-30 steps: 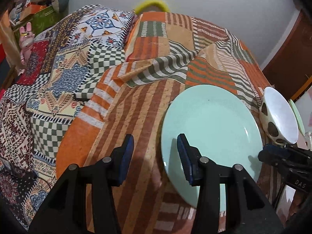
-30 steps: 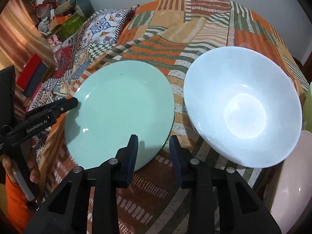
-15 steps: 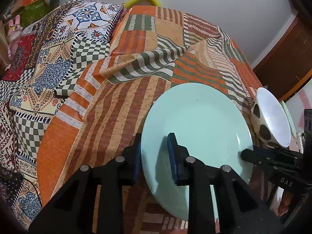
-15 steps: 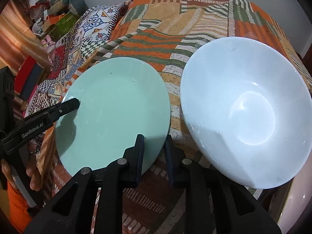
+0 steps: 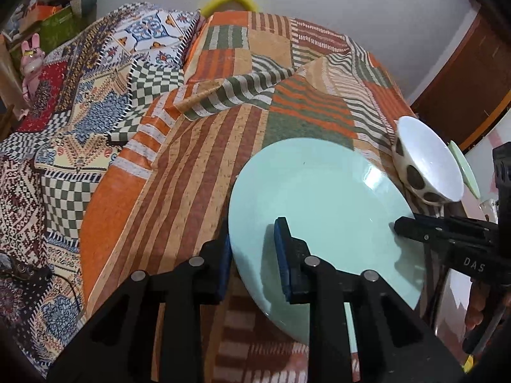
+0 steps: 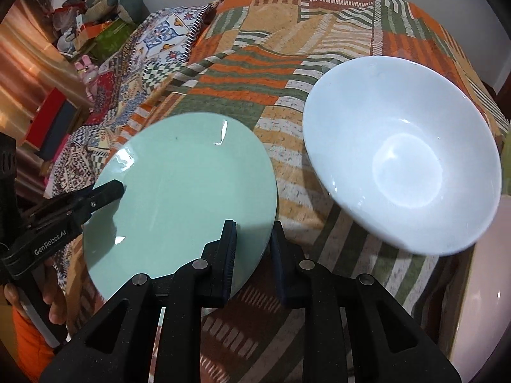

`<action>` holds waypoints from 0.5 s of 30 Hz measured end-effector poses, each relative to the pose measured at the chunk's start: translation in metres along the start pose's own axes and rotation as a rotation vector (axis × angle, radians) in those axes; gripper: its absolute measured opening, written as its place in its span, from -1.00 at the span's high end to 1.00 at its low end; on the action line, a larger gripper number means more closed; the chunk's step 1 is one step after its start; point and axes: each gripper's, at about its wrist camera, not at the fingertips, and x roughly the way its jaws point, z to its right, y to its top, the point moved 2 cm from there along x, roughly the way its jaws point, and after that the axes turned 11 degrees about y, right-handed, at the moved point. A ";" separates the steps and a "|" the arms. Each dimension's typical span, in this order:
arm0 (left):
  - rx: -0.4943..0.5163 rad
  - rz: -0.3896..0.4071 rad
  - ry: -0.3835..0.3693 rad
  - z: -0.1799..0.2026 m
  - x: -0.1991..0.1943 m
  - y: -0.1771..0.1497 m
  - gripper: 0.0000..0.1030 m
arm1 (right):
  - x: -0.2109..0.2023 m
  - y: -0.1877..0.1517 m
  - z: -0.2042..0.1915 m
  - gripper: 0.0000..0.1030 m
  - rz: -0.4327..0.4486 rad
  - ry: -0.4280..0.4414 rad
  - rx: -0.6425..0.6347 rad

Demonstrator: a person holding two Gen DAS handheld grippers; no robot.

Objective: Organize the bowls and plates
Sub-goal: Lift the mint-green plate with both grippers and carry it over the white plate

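Now both grippers are clamped on the green plate (image 5: 325, 210), which a second ago they only straddled with fingers apart. The left gripper (image 5: 252, 249) pinches the plate's left rim, one pad under the edge and one on the top face. The right gripper (image 6: 252, 245) pinches the near right rim the same way. In the earlier views the jaws stood wider on both sides, so the closing is the change. The left one also slid in toward the plate before it shut.

We read that as the grasp step done: the plate is held at two edges and looks ready to lift, though it seems not yet clear of the patterned blanket (image 5: 198, 172). We judge the next move is a carry toward the other dishes.

Count, quick:
- green plates: one held; a second green rim (image 5: 463, 166) pokes out behind the bowl, probably another plate, can't be sure
- white bowl (image 6: 402, 156): one, spotted outside, tilted on the blanket just right of the plate, not touching it
- grippers: two
- pale pink dish (image 6: 482, 300) at the far right edge: one, mostly cut off
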 end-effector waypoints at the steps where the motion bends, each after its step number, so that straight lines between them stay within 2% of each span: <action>1: -0.001 0.007 0.002 0.000 -0.005 -0.002 0.51 | -0.002 -0.001 -0.002 0.62 0.004 0.002 -0.003; 15: 0.007 0.134 -0.016 0.019 -0.103 -0.017 0.51 | -0.077 -0.023 -0.032 0.62 0.156 0.059 -0.063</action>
